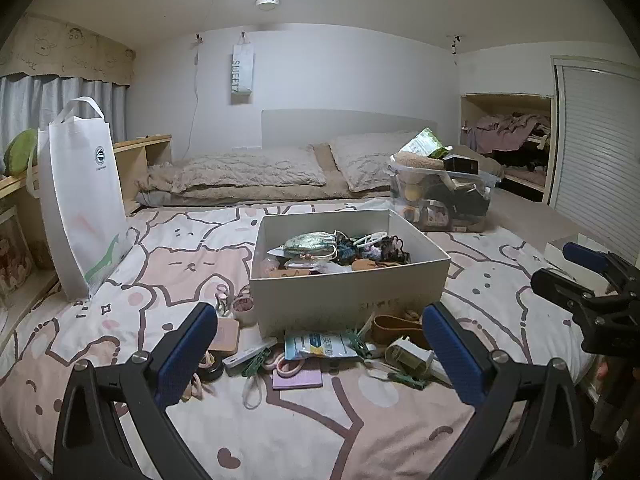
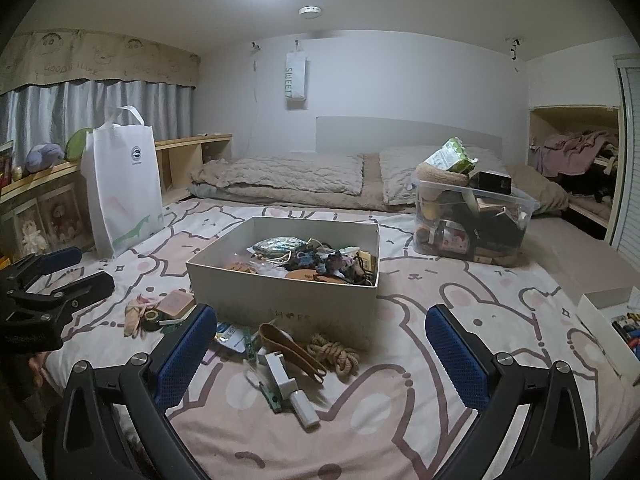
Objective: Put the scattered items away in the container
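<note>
the cream box (image 1: 348,292) sits on the bed (image 1: 280,432), already part-filled with small items. scattered items lie on the cover just in front of its near wall: a blue-white packet (image 1: 320,346), a purple pad (image 1: 298,380), a tan strap (image 2: 292,344), a coiled rope (image 2: 334,354) and a white plug (image 2: 290,390). the left gripper (image 1: 320,354) is spread wide and empty, above the packet. the right gripper (image 2: 320,354) is spread wide and empty, with strap and rope between its fingers.
</note>
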`<state>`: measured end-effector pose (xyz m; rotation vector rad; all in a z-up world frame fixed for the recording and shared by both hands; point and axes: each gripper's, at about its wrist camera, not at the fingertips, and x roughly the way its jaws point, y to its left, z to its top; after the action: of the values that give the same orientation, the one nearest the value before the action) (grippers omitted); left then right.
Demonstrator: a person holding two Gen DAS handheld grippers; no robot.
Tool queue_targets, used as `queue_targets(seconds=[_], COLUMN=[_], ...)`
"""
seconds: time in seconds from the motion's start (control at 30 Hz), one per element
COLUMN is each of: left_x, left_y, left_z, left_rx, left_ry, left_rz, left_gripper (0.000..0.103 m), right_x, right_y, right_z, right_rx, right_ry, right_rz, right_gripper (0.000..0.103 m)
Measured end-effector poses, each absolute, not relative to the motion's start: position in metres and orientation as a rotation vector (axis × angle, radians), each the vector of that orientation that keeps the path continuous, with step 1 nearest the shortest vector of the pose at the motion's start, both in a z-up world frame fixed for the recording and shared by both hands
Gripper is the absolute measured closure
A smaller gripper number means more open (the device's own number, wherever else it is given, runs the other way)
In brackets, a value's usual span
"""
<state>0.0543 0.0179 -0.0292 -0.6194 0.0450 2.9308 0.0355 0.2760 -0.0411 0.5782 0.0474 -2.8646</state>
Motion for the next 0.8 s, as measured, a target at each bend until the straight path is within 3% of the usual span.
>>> queue_targets(seconds=[0.8], left_x=[0.0619], left_y=[0.0155], left_z=[-0.0349], left_rx=[-0.633], left_ry=[0.025], left_rz=[2.923], left_gripper=[0.0], right_x=[0.0408], right_y=[0.2701], right_z=[-0.0474], right_rx=[0.593], right_ry=[0.069], right_rz=[-2.873], right_gripper=[0.0])
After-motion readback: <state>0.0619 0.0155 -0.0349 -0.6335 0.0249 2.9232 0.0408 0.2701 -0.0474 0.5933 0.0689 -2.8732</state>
